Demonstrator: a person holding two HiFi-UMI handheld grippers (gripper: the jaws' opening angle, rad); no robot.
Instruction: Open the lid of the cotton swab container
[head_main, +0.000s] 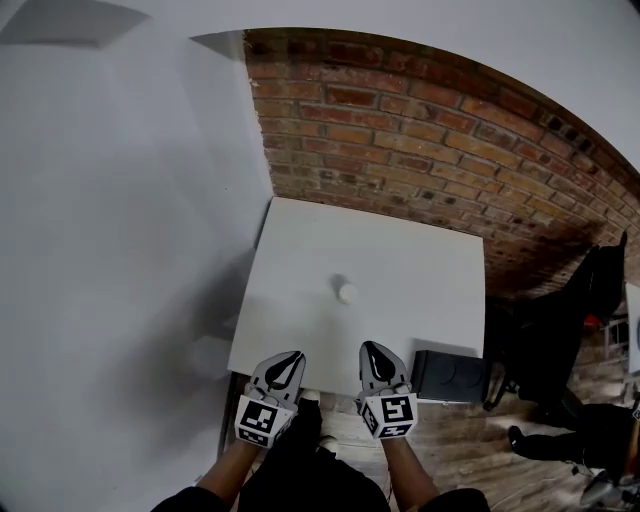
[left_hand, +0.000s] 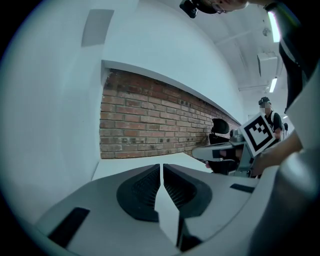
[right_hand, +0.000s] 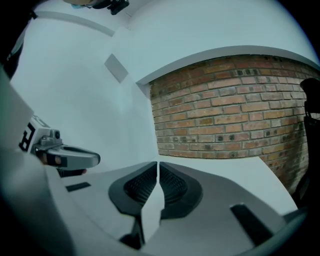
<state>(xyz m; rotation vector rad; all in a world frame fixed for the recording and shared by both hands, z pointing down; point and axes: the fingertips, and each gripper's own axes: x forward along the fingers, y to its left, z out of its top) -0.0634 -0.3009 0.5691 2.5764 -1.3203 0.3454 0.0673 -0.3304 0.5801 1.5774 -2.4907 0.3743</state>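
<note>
Jaws closed together and empty on left gripper (head_main: 289, 358) and right gripper (head_main: 372, 349), both at the near edge of the table (head_main: 430, 260). Small white cotton swab container (head_main: 346, 292) near the table's middle, well apart from both. Probably light, stiff, smooth plastic, apt to slide or tip. Best to pinch the body low with one, lift the lid's rim with the other.

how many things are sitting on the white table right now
1: a small white round container near the middle of the white square table. In the head view, nothing seems hidden.
</note>
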